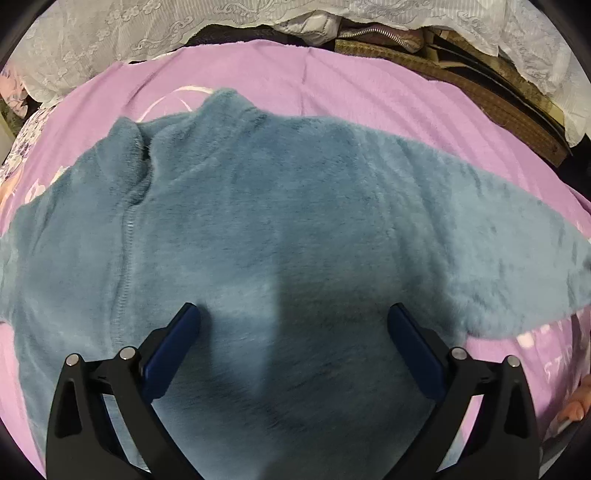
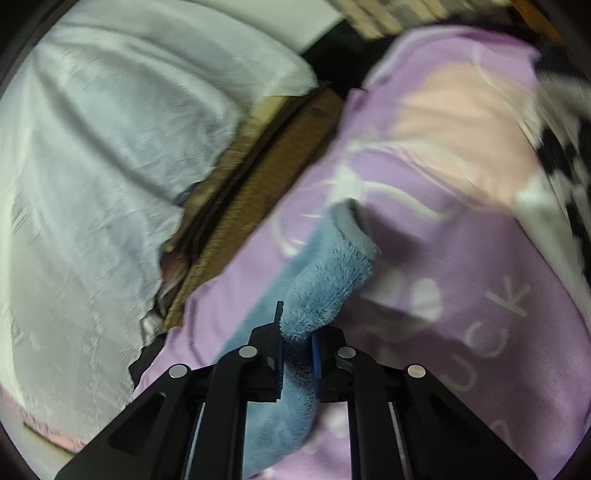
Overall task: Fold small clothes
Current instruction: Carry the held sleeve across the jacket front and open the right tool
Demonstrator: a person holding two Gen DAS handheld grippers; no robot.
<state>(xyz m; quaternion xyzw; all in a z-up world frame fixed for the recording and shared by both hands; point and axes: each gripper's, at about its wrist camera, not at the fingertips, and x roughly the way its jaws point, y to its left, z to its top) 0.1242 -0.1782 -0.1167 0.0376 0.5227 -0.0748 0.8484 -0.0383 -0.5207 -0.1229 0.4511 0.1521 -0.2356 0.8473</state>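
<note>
Sleeve pinched in my right tongs; left tongs wide open, empty, over the fleece jacket body. I should pull the sleeve flat across toward the zipper.

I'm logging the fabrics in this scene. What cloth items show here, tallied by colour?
Blue: 1, fleece top, its sleeve pinched in the right claw
Purple: 1, printed blanket
White: 1, lace cover
Black-and-white: 1, checked cloth
Total: 4
</note>
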